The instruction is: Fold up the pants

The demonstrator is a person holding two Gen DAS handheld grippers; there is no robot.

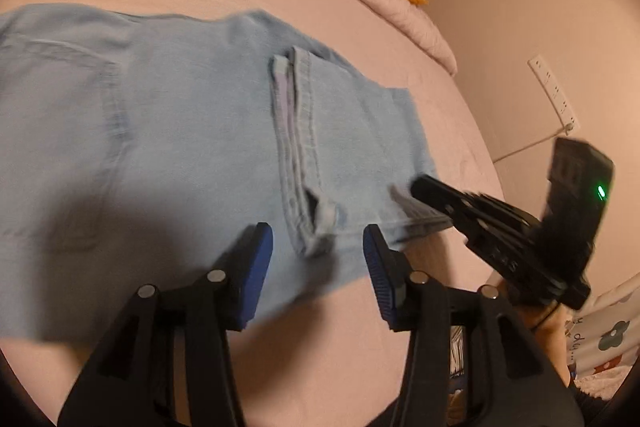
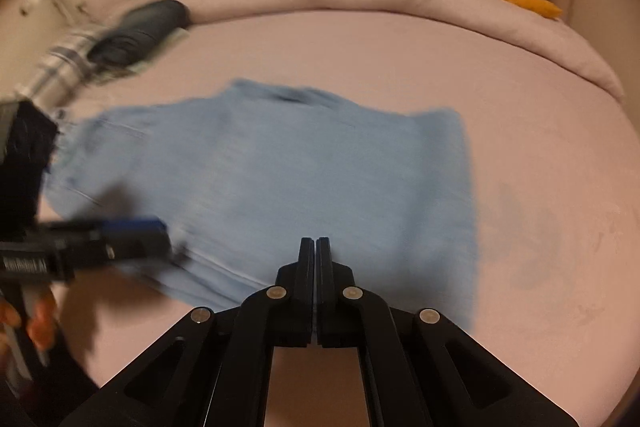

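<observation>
Denim pants (image 1: 180, 131), pale blue with stitched seams and a soft weave, lay folded into a broad rectangle on the smooth pink bed (image 1: 460, 131), long axis crosswise in both views. At the pants' near edge the left claw (image 1: 318, 273) stood apart over a hem. Beside it, the right claw (image 2: 315, 247) was pressed together, gripping nothing visible.

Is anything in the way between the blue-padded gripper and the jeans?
No, nothing visible blocks it. The left gripper hangs open right over the near edge of the light blue jeans, with only the hem between its pads. The right gripper is off to the side, shut at the same edge, not in the path.
</observation>
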